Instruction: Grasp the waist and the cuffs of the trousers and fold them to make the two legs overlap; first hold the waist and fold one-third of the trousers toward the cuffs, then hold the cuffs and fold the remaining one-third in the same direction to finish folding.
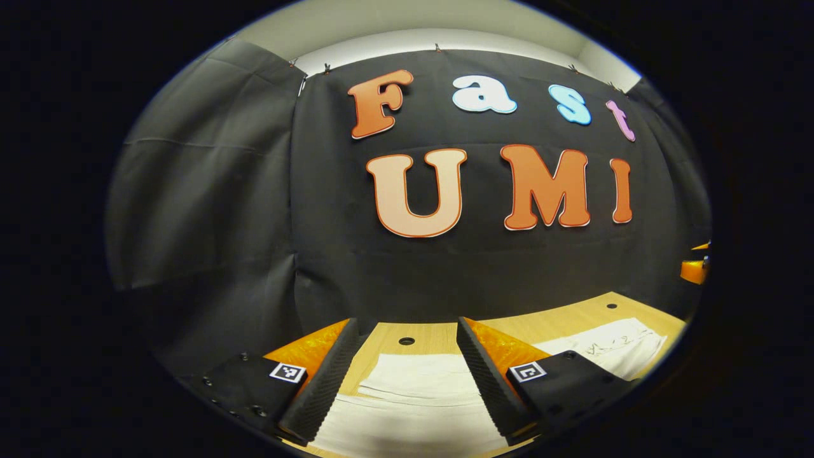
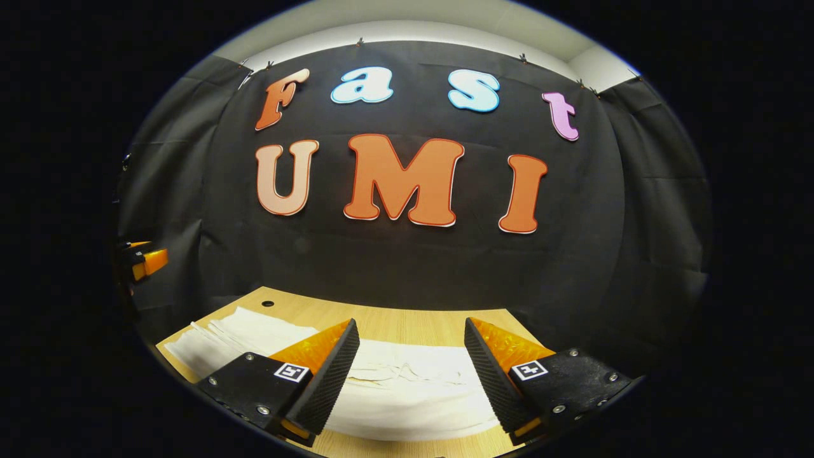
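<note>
Black cloth walls close in a light wooden table. Over its near side, the left gripper hangs with its fingers spread wide, holding nothing. The right gripper hangs the same way, fingers apart and empty. Beneath and between both pairs of fingers, white trousers lie flat along the table. Bare wood runs beyond the cloth's far edge up to the wall, with small round holes in it.

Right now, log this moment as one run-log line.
left gripper: open, above trousers | right gripper: open, above trousers | trousers: white, flat on table | grasp: not yet made
</note>
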Demonstrator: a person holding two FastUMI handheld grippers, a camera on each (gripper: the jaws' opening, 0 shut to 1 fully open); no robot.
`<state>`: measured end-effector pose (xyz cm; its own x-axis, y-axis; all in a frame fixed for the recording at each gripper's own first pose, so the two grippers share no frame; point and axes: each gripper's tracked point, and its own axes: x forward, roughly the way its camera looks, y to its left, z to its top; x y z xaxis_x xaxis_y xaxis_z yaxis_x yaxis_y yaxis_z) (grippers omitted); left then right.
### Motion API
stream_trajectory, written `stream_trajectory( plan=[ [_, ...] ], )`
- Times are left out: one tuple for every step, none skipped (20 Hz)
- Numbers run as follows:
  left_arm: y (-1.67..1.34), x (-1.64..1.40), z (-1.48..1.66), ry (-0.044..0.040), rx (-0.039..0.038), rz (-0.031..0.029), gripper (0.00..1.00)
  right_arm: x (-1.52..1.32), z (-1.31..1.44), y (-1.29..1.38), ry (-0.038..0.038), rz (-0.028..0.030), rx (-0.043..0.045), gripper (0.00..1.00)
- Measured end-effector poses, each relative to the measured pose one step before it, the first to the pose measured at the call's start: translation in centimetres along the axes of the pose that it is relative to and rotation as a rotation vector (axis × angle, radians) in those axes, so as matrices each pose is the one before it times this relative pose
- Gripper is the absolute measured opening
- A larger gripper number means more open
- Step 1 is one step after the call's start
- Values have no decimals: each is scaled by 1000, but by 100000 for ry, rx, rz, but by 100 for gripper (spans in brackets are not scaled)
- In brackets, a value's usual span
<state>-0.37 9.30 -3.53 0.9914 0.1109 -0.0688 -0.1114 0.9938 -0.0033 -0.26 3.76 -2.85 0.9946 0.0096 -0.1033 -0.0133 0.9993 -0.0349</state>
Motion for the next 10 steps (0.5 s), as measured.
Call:
stream_trajectory(
  plan=[
    [-271, 74, 191, -210, 1043, -617, 100, 191, -415, -382, 1105, -833, -1016, 100],
    [-298, -122, 123, -150, 597, -673, 100, 118, -447, -393, 816, -944, -763, 100],
    [-259, 10, 287, -255, 267, -347, 100, -226, -359, -468, 697, -460, -124, 100],
    [-52, 40, -206, -75, -50, -210, 100, -36, -557, -366, 810, -23, 438, 100],
    [-194, 62, -162, 535, 20, -88, 100, 34, -370, -170, 1093, 115, 754, 100],
    [-90, 210, -355, 1266, -290, 449, 100, 228, -486, -240, 1254, 295, 930, 99],
    [18, 239, -84, 862, -957, 93, 100, 296, -647, -101, 1831, 889, 1540, 99],
    [-191, 10, -142, 505, -1331, -10, 100, 372, -986, -255, 2913, 814, 2912, 100],
    [-79, 134, -183, 603, -1087, 123, 100, 319, -1231, -212, 3580, 1318, 3843, 100],
    [51, 76, -123, 447, -591, 165, 100, 385, -1232, -523, 3757, 552, 4620, 100]
  ],
)
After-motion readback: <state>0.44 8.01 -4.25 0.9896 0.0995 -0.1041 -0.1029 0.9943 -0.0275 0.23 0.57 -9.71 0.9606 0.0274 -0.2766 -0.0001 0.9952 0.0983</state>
